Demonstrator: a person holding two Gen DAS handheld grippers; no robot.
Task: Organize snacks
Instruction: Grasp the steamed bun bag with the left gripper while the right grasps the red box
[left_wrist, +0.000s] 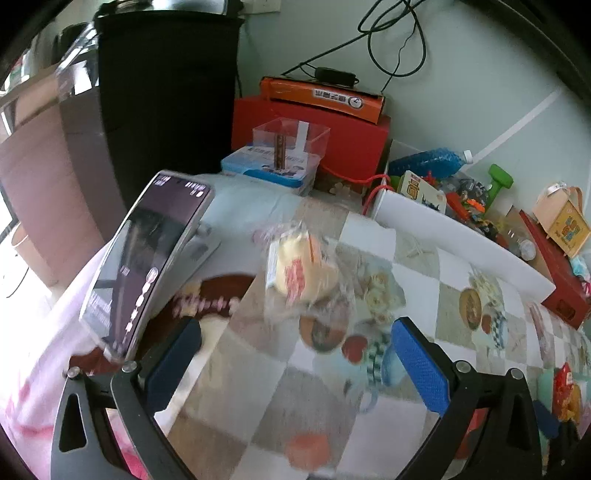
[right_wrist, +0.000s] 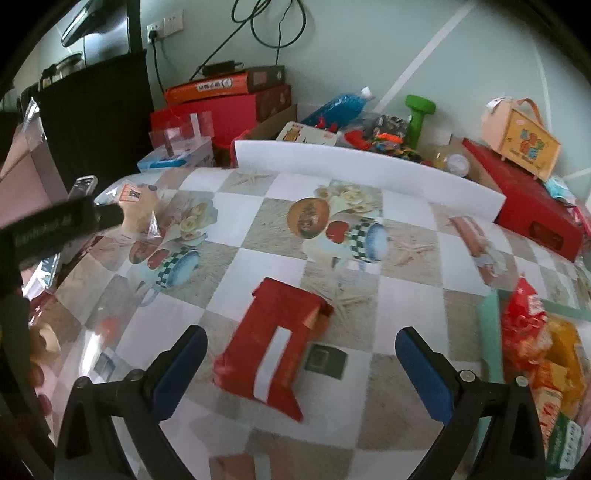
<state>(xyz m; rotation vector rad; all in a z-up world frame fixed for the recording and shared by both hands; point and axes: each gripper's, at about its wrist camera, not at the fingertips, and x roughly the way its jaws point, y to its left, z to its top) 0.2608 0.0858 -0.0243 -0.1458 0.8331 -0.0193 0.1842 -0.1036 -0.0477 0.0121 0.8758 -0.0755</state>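
Observation:
A clear-wrapped pale bun (left_wrist: 299, 273) lies on the patterned tablecloth (left_wrist: 258, 406), just ahead of my open left gripper (left_wrist: 295, 365); nothing sits between its blue pads (left_wrist: 421, 369). In the right wrist view a red snack packet (right_wrist: 273, 347) with a white stripe lies flat between and slightly beyond the fingers of my open right gripper (right_wrist: 301, 369), untouched. The wrapped bun (right_wrist: 142, 212) shows again at far left, beside the other gripper's black body (right_wrist: 48, 225). A heap of red and orange snack bags (right_wrist: 539, 350) rests in a teal tray at the right edge.
A phone on a stand (left_wrist: 147, 258) leans at the left, close to the left finger. A white foam board (right_wrist: 369, 173) fences the table's back, with toys, a green dumbbell (right_wrist: 419, 120), red boxes (right_wrist: 524, 195) and a clear plastic box (left_wrist: 291, 142) behind. A black bin (left_wrist: 166, 110) stands at far left.

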